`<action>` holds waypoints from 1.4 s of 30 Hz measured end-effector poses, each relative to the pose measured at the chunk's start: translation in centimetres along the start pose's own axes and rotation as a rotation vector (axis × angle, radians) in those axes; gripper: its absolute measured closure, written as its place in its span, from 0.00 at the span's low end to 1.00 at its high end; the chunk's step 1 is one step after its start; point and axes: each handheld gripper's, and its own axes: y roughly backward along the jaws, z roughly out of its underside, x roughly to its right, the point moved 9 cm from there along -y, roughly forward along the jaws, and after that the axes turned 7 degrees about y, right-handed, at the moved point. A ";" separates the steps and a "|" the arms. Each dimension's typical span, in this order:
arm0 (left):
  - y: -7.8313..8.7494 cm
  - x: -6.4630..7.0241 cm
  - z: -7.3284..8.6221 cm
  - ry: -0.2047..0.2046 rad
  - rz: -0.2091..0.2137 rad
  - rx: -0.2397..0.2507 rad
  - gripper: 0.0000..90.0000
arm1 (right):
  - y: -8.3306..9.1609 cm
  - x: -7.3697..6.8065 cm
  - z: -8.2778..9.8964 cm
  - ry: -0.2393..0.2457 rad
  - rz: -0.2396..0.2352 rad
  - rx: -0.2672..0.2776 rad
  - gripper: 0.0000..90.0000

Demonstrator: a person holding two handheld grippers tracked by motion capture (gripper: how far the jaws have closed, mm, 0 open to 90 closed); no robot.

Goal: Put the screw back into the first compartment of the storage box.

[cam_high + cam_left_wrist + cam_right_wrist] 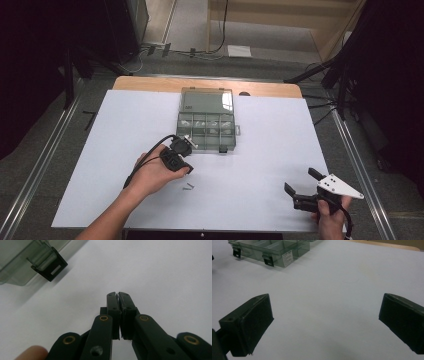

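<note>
**A:** Organizer box (pixel 207 121), clear plastic, lid swung up at the far side, sits mid-table toward the far edge on the white sheet (pixel 260 165). Start at the jaws, though. Left first.

**B:** Left gripper (pixel 117 294): jaws pressed together, tips meeting. Can't make out anything pinched between them from its own view. White sheet beneath the tips. A black latch (pixel 49 268) on the box's front wall shows up and to the left of the jaws, apart from them.

**A:** And from above?

**B:** High view puts the left gripper (pixel 183 146) at the box's near-left corner, just beside or over the front wall; whether it touches, I can't tell. Left hand (pixel 156 172) wraps the body, cable looping off to the left.

**A:** Anything loose nearby?

**B:** Small screws (pixel 188 187), a couple of them, lying on the sheet just near of the left hand. Too small to say more.

**A:** Right side.

**B:** Right gripper (pixel 325 325): jaws wide apart, nothing between them, bare sheet below. High view has it (pixel 301 184) at the near-right of the table, well apart from the box, held in the right hand (pixel 331 212), grey three-cornered plate on top.

**A:** Box from the right gripper view?

**B:** Far off, upper left (pixel 272 250); divided compartments, two black latches on the front wall, a white label at one end.
</note>
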 end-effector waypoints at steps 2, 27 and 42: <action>0.2 -0.2 -0.2 0.001 -0.001 0.007 0.98 | 0.0 0.0 0.0 0.006 -0.002 0.000 0.00; 1.4 -1.3 -2.5 0.013 0.024 0.042 0.98 | -0.1 -0.2 0.0 0.008 -0.008 0.007 0.00; 2.3 -2.8 -3.8 0.030 0.029 0.056 0.98 | -0.2 -0.3 0.1 0.005 -0.010 -0.001 0.00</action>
